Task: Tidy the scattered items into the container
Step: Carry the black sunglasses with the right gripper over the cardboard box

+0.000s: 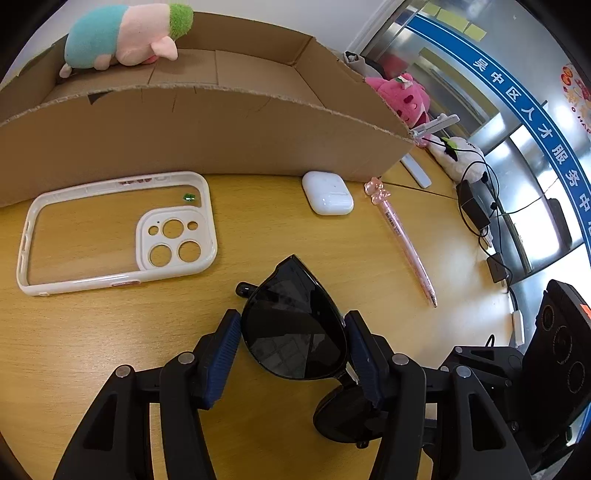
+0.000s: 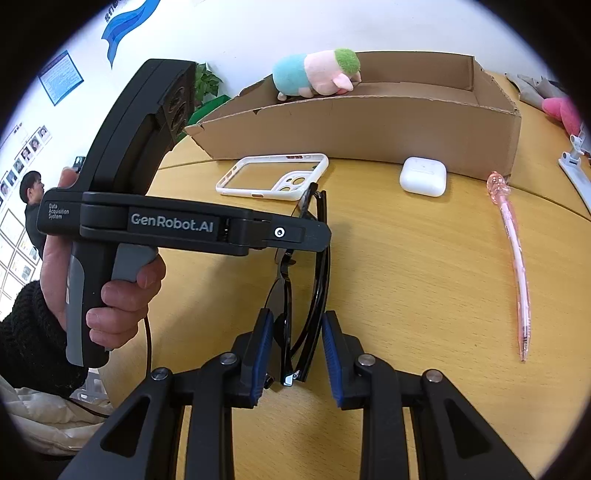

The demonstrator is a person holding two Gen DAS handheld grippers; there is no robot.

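Note:
Black sunglasses (image 1: 295, 325) stand on edge on the wooden table. My left gripper (image 1: 291, 332) is shut on one lens, pads touching its rim. My right gripper (image 2: 297, 332) straddles the other end of the sunglasses (image 2: 314, 295); a small gap shows at its right pad, so it is open. The cardboard box (image 1: 207, 129) stands behind, with a plush pig (image 1: 125, 35) inside at its left end. A white phone case (image 1: 114, 232), white earbuds case (image 1: 327, 192) and pink pen (image 1: 402, 236) lie in front of the box.
A pink plush (image 1: 402, 96), a white plush (image 1: 458, 158), cables and a black charger (image 1: 472, 206) lie right of the box. The left gripper's handle and the person's hand (image 2: 110, 280) fill the left of the right wrist view.

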